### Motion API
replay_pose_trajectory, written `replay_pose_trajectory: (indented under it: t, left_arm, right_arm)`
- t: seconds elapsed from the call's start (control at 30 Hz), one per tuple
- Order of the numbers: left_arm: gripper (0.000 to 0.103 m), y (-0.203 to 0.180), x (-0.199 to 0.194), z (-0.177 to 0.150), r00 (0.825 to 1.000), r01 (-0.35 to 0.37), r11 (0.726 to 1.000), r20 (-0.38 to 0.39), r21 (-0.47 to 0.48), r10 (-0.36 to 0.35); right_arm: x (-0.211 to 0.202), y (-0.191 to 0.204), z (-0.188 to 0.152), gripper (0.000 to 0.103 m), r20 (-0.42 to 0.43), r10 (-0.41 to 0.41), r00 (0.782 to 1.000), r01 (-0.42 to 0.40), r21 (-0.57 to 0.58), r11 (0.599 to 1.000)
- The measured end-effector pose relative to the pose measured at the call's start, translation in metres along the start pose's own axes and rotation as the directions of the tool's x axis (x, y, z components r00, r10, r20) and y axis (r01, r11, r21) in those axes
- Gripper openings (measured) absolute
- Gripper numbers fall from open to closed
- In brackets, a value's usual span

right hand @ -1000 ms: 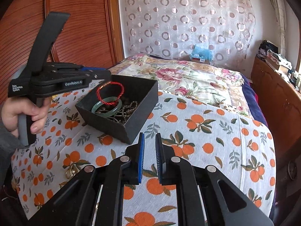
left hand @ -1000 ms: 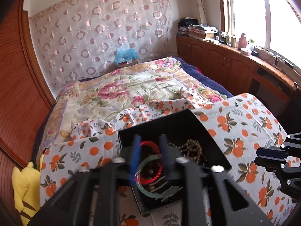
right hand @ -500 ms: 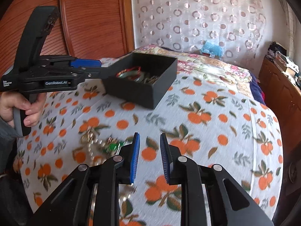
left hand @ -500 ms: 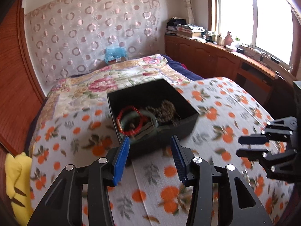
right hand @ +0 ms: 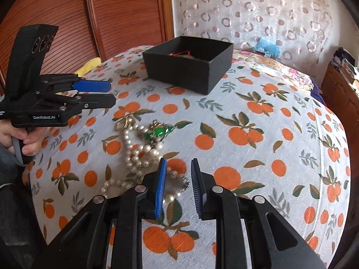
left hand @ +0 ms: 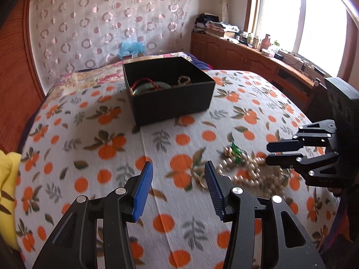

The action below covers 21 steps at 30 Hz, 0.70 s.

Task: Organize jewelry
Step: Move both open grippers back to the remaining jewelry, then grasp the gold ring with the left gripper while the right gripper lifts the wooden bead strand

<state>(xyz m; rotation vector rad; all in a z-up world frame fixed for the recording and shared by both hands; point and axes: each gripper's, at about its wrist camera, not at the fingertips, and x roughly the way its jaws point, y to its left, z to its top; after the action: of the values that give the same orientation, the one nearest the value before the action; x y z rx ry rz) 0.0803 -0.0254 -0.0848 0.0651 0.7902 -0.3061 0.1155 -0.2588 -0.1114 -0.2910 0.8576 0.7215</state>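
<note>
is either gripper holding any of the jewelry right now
No. The left gripper and right gripper are both open and empty; the pearl necklace lies loose on the bedspread.

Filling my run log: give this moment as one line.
left gripper: open, empty | right gripper: open over white pearl necklace | black jewelry box: holds bracelets

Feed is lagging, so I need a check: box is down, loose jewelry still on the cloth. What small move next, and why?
Probably ease the right gripper down and close on the pearl necklace. Its jaws, just opened, stand empty over the strand's near loop, while the left gripper is off to the side and the black box sits open.
</note>
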Motion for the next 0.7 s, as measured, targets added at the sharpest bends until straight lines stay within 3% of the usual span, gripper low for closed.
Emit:
replay_pose_trajectory:
  t: [0.27,0.33,0.4,0.7]
  left_arm:
    - [0.046,-0.009,0.003,-0.005,1.000,0.014,1.000,-0.019,0.021,-0.013]
    - [0.046,-0.012,0.005,-0.006,1.000,0.019,1.000,-0.024,0.024,-0.018]
    - [0.046,-0.013,0.005,-0.007,0.999,0.022,0.999,-0.028,0.026,-0.021]
    - [0.046,-0.021,0.015,-0.007,0.998,0.040,0.998,-0.053,0.044,-0.038]
  right_arm:
    - [0.001,0.009,-0.004,0.025,-0.011,-0.049,0.999,0.049,-0.066,0.997]
    - [0.000,0.008,-0.004,0.008,-0.012,-0.053,0.999,0.052,-0.070,0.996]
    - [-0.004,0.004,-0.007,0.008,-0.004,-0.065,0.998,0.064,-0.056,0.996]
    - [-0.050,-0.021,-0.010,0.008,0.117,-0.101,0.988,0.096,0.045,0.994]
